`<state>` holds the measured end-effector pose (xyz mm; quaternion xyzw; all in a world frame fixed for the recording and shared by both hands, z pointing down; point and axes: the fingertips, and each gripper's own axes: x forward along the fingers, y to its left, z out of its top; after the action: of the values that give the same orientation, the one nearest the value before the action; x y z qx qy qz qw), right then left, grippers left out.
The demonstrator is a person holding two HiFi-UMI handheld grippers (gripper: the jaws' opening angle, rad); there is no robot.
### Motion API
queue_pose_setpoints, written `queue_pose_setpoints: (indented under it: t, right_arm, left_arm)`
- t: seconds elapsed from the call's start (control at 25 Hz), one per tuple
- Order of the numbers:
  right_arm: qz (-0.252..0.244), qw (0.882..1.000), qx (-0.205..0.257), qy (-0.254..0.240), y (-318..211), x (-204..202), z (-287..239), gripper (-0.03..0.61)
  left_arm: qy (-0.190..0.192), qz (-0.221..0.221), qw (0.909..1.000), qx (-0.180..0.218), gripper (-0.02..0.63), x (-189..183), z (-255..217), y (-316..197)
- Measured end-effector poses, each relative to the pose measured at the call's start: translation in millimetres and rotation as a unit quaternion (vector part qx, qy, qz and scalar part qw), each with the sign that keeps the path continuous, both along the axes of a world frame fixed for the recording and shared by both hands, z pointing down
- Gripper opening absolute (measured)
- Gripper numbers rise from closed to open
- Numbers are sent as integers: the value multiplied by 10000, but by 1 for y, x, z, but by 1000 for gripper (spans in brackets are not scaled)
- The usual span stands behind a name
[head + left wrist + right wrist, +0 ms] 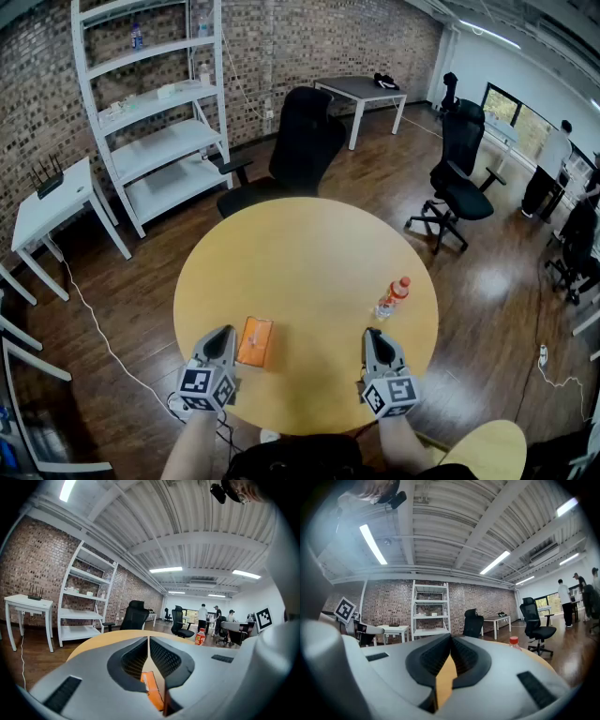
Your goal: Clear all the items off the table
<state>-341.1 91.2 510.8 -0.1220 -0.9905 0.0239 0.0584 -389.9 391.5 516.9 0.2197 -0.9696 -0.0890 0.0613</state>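
A round wooden table (300, 253) carries an orange packet (255, 340) near its front left and a small bottle (392, 298) with a red cap and red label toward the right. My left gripper (218, 341) rests at the table's near edge just left of the packet, jaws shut and empty; the packet (153, 691) shows low between its jaw bases and the bottle (200, 637) far off to the right. My right gripper (374, 343) sits at the near edge just in front of the bottle, shut and empty; the bottle's cap (514, 641) peeks over its right jaw.
A black office chair (298, 150) stands behind the table, another (459, 173) to the right. White shelves (155, 112) line the brick wall, with a white side table (52, 211) at the left. A cable (94, 323) runs over the floor. A round stool seat (487, 450) is at the lower right.
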Motion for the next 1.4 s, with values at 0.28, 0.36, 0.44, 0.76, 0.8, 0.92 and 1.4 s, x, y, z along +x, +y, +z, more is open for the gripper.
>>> queue_pose_setpoints:
  t: [0.28,0.36,0.44,0.76,0.8,0.92,1.4]
  right_arm:
    - [150,9996,-52,254,-24,-14,20,5]
    - [161,9988,-100,454,-27,-9,33,5]
    - [155,9979,-114,626,-34,-7,48,5]
    - [47,9911,-228,1309,-45,-14,95,5]
    - [-17,9905,-222,1356,-44,-16,98,5]
    - [-161,9894,-215,1429,-46,-19,103,5]
    - [-517,9867,-179,1534,-56,-23,113,5]
  left_arm:
    - [1094,115,9925,-531,342,-39,68,-31]
    - [1339,-17,9885,-700,416,-41,87,-31]
    - [1470,-129,9853,-863,422,-46,105,-35]
    - [2791,-265,9397,-1960,469,-53,199,-45]
    - [2842,-308,9332,-2179,469,-53,206,-43]
    - [2834,-414,9256,-2475,468,-51,216,-41]
    - [2686,-313,9301,-2488,454,-52,222,-42]
